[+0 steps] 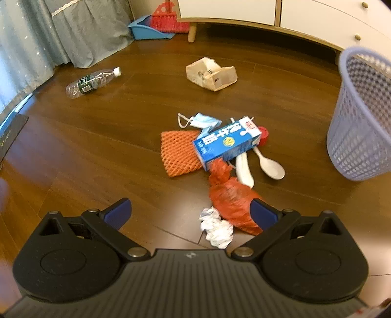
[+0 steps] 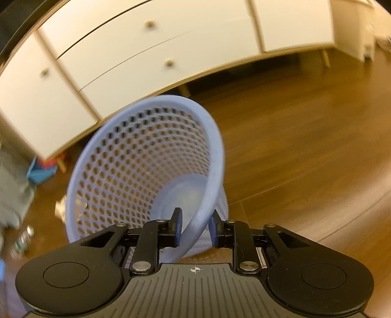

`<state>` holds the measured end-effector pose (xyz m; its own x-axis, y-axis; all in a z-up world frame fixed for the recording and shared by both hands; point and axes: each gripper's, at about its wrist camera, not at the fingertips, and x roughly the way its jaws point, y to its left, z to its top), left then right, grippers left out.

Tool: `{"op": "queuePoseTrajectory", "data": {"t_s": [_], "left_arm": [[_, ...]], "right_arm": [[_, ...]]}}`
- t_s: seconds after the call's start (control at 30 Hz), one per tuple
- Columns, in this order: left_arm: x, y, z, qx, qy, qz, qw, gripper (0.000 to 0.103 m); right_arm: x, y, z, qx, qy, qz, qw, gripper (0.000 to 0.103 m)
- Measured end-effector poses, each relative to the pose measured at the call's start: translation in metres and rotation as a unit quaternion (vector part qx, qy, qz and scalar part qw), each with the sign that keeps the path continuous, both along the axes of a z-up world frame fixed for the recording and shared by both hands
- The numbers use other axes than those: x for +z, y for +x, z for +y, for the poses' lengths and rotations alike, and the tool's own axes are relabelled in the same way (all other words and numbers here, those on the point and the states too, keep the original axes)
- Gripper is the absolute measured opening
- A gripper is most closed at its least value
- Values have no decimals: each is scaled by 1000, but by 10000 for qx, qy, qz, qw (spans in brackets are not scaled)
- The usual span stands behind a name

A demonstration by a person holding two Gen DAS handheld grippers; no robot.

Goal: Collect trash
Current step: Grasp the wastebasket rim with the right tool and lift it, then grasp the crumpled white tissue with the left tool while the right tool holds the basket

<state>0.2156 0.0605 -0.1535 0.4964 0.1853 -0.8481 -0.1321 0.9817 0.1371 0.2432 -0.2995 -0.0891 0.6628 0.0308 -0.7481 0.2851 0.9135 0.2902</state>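
Left gripper (image 1: 190,215) hangs w/ fingers spread wide, holding nothing, just above crumpled tissue (image 1: 216,228) and red bag (image 1: 232,200). Past them at 12: milk carton (image 1: 226,143), orange net (image 1: 179,153), spoon (image 1: 271,164), mask (image 1: 201,120); further off paper bag (image 1: 211,73), bottle (image 1: 91,83) at 10. Right gripper (image 2: 194,228) is clamped on basket (image 2: 146,156) rim, tilting it (looks empty). Judging by this, collection hasn't started; everything's left.

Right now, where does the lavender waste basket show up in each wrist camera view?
Left wrist view: the lavender waste basket stands at the right edge, right of the trash pile.
Right wrist view: it fills the centre, tilted, its rim between the right gripper fingers.
Shared landmark: the white cabinet behind it.
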Motion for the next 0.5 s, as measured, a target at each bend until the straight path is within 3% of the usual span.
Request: {"op": "queuePoseTrajectory", "data": {"t_s": [0.07,0.23,0.3,0.5], "left_arm": [[-4,-4,4,-16,0,7,10000,101],[-12,-17,13,-103,35,1,9999,101],[-18,-21,17,-114,18,21,9999,101],[-37,-28,19,-344,-53,32,9994,98]], "right_arm": [[2,-5,10,116,-160,-7,9998,10],[7,-12,40,520,-913,-122,9944,8],[8,-14,47,442,-980,-137,9941,8],[14,-23,69,6,-1883,-171,9820,8]]}}
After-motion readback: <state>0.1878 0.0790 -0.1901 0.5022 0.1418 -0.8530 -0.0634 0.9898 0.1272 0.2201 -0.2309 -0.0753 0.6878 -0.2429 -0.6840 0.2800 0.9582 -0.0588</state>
